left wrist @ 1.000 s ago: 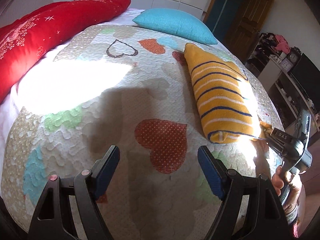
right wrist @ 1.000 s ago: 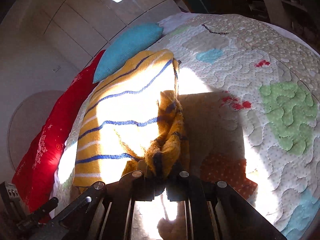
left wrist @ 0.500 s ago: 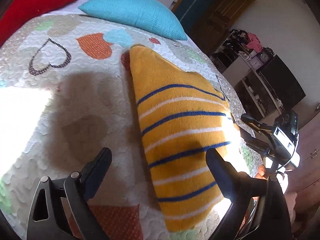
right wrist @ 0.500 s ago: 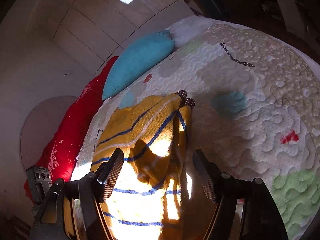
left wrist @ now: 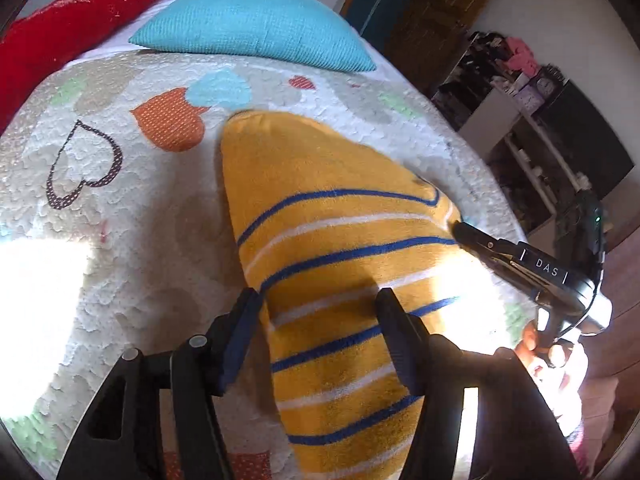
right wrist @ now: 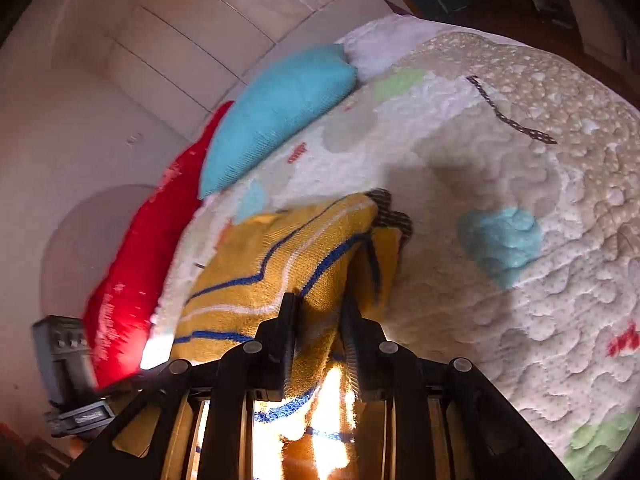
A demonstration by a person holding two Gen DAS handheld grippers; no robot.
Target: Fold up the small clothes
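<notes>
The left gripper hovers low with its jaws spread wide, blue-padded fingers pointing forward. The right gripper has its jaws drawn close together, pinching yellow striped fabric between them. Seen from the left wrist, it reaches in from the right, held in the person's right hand.

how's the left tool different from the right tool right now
The left tool is open, its fingers spread over the near striped part of the yellow garment; the right tool has closed onto a bunched edge of that garment. The left tool grips nothing, while the right tool has cloth between its fingers. Both are black two-finger tools working on the same garment on the quilted bedspread.
</notes>
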